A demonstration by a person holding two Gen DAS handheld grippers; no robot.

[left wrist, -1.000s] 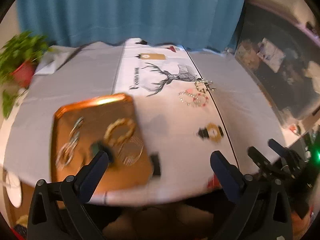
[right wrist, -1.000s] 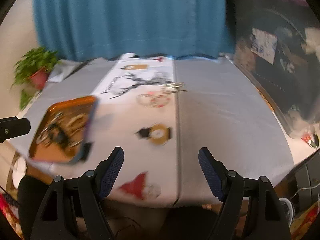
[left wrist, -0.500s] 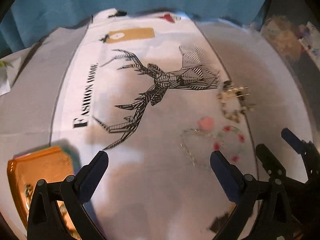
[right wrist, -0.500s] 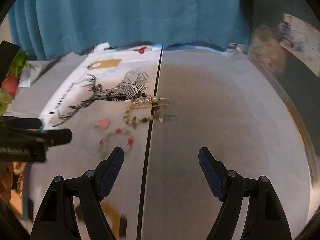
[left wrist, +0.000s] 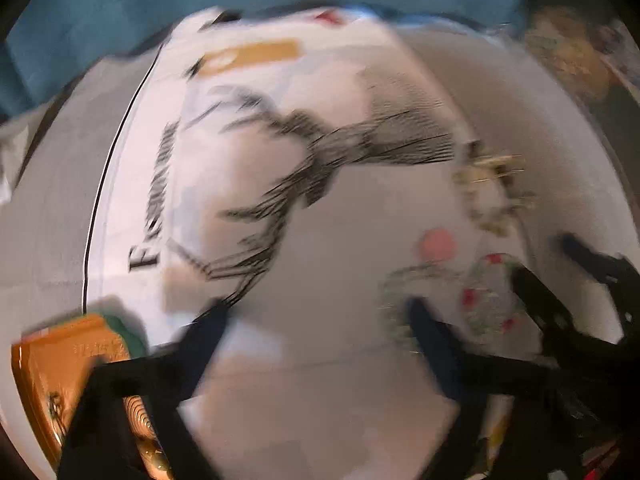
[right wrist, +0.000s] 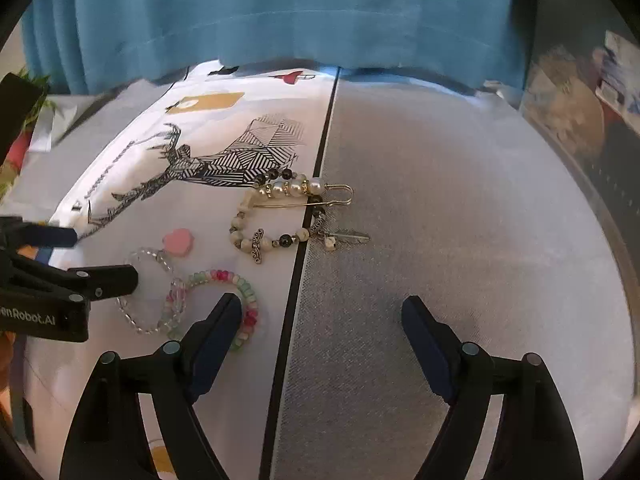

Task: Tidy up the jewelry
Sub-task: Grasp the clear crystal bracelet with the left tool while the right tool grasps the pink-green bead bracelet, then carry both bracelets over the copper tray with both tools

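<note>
In the right wrist view a pearl pin brooch [right wrist: 298, 191] and a beaded bracelet with metal charms [right wrist: 276, 232] lie on the cloth seam. A clear bead bracelet with a pink charm [right wrist: 154, 292] and a pastel bead bracelet [right wrist: 240, 300] lie to their lower left. My right gripper [right wrist: 322, 332] is open and empty, just short of them. My left gripper [right wrist: 68, 258] comes in from the left, open, beside the clear bracelet. The left wrist view is blurred; my left gripper [left wrist: 316, 328] is open there, the bracelets [left wrist: 476, 300] at its right finger. An orange tray [left wrist: 52, 368] holding jewelry sits lower left.
The table carries a grey cloth [right wrist: 440, 220] and a white cloth with a black deer print [right wrist: 208, 160]. A teal curtain [right wrist: 280, 12] hangs behind. A potted plant [right wrist: 28, 120] stands at the far left. Dark clutter [right wrist: 580, 120] lies beyond the right table edge.
Both grippers have moved forward and down towards the bracelets, which now look larger. The left view has turned blurred from motion. Both grippers remain open.
</note>
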